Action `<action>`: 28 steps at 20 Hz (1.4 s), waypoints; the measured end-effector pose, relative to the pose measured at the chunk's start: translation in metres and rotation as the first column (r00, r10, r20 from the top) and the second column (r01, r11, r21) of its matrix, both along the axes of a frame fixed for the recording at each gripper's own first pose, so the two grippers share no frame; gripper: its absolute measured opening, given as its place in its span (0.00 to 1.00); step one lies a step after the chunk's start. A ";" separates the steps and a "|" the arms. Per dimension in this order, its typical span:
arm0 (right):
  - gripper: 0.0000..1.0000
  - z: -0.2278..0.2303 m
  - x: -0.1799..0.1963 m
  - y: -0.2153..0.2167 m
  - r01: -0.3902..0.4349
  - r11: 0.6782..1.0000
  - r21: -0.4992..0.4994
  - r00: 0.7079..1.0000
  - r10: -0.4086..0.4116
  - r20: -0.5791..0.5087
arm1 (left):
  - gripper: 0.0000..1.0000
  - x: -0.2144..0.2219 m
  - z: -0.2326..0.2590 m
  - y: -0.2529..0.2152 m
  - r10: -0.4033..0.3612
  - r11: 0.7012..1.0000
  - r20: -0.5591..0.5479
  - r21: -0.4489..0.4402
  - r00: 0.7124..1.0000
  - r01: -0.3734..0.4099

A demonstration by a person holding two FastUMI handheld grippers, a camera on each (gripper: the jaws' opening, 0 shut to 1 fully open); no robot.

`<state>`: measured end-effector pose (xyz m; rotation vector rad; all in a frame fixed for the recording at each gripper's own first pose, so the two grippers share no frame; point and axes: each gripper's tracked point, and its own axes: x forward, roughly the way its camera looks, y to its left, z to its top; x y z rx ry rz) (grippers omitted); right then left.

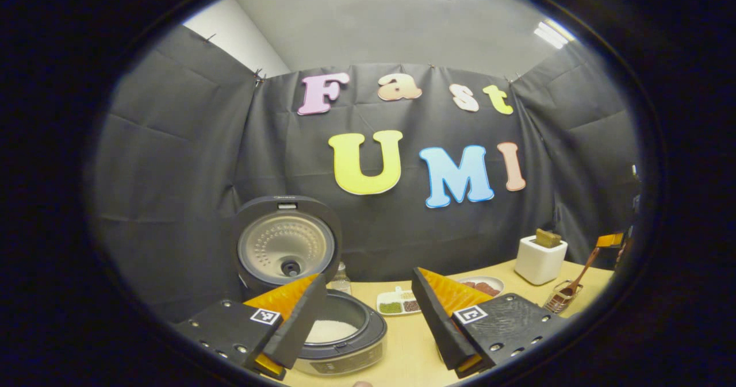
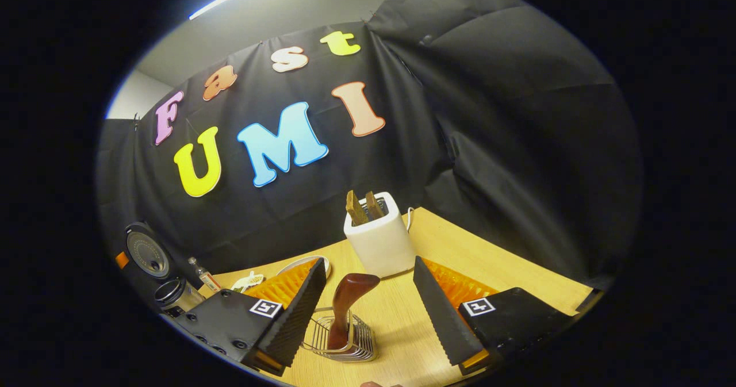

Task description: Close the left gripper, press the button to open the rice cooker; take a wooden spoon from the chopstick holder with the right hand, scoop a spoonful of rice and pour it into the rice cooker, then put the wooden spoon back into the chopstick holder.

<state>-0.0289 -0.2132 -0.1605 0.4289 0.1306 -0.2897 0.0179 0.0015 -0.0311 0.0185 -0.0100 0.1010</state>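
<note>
Your left gripper (image 1: 368, 324) held level and facing forward, its fingers (image 1: 299, 324) spread wide apart with nothing between them, your right gripper (image 2: 365, 312) tilted slightly, its fingers (image 2: 440, 312) likewise wide apart, neither one pressing on anything
</note>
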 end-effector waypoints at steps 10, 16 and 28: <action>0.98 -0.051 0.052 0.023 -0.082 0.987 0.137 0.994 0.091 -0.059 | 0.92 -0.002 -0.018 -0.005 -0.014 0.995 -0.035 -0.095 0.999 0.011; 0.91 -0.046 0.069 0.041 -0.130 0.973 0.191 0.991 0.136 -0.018 | 0.93 -0.006 -0.037 0.013 0.004 0.989 -0.064 -0.150 0.998 -0.014; 0.24 -0.014 0.062 0.060 -0.106 0.980 0.168 0.994 0.108 -0.004 | 0.93 -0.021 -0.060 0.017 -0.039 0.966 -0.039 -0.258 0.998 0.028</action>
